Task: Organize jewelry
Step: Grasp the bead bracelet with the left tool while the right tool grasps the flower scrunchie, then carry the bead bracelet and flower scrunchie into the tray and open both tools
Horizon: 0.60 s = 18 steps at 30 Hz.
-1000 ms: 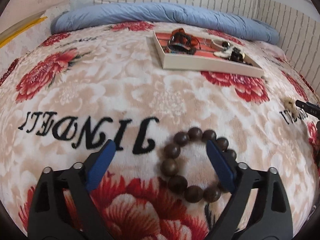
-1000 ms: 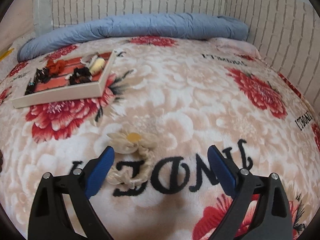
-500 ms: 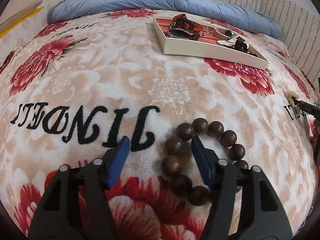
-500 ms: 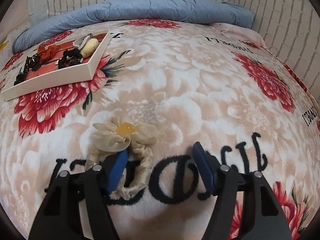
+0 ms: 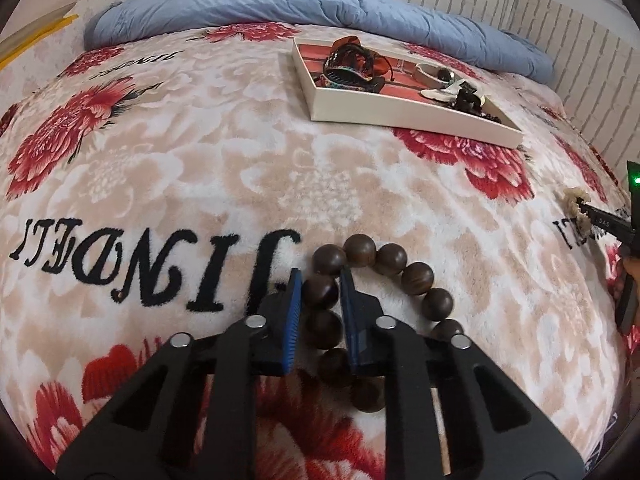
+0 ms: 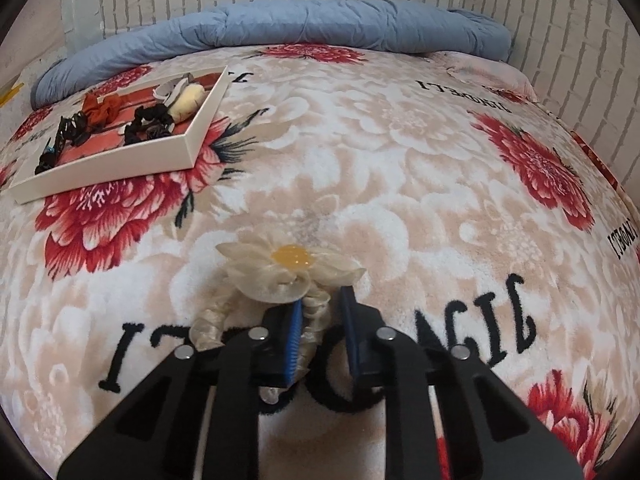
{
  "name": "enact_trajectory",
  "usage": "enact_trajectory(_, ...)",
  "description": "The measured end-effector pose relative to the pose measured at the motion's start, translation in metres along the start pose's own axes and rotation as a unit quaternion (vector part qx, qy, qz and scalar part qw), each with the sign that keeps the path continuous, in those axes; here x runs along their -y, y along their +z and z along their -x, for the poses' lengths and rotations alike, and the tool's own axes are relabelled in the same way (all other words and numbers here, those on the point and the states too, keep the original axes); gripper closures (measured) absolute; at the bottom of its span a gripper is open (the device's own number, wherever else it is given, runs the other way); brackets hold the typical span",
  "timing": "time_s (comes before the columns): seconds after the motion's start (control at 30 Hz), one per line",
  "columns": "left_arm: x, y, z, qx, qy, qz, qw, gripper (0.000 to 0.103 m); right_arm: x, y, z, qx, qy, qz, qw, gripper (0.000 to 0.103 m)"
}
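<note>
Pinching a single bead from either side, the left gripper (image 5: 320, 294) has its blue pads closed onto the near-left arc of the wooden bead bracelet (image 5: 416, 276), which lies flat on the floral blanket (image 5: 200, 168). The loop looks a little longer than wide, stretching from the gripper away and to the right, with its far end toward the tray (image 5: 400, 114). It is not lifted yet, as far as the picture shows.

The right gripper (image 6: 320, 322) has its jaws drawn close around the twisted band of the cream flower scrunchie (image 6: 288, 268); the left pad presses the fabric, while a narrow gap seems to remain before the right pad, so whether the grasp is firm is hard to tell. The band runs back under the gripper, and the flower with its yellow centre faces up at the far end, pointing away from the camera. It too rests on the blanket.

Several pieces already sit in the white-walled tray: dark hair clips, a red scrunchie, pale items. By my reading the task is well along, with these two pieces left to be lifted and carried across the bed to the tray.
</note>
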<state>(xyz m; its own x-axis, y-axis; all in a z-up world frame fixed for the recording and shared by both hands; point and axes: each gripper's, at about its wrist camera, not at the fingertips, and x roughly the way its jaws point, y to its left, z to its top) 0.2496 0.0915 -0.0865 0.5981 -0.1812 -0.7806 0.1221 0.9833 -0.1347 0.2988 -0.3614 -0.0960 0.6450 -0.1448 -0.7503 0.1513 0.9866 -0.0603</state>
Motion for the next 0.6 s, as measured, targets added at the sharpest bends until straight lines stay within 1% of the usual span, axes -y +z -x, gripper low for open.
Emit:
enact_trajectory(0.1, 0.000, 0.003, 0.002, 0.006, -0.003, 0.001, 1.0000, 0.085, -0.003, 0.002, 0.006, 0.012, 0.004, 0.002, 1.000, 0.091)
enact_trajectory(0.3, 0.008, 0.010, 0.009, 0.023, -0.007, -0.009, 0.9997, 0.085, -0.014, 0.011, 0.017, 0.032, 0.020, 0.006, 0.999, 0.091)
enact_trajectory(0.47, 0.020, 0.023, 0.021, 0.048, -0.029, -0.017, 0.9983, 0.085, -0.027, 0.020, 0.025, 0.044, 0.035, 0.014, 0.998, 0.091)
enact_trajectory(0.6, 0.035, 0.034, 0.030, 0.066, -0.040, -0.035, 0.9964, 0.085, -0.039, 0.027, 0.030, 0.053, 0.047, 0.019, 0.997, 0.091)
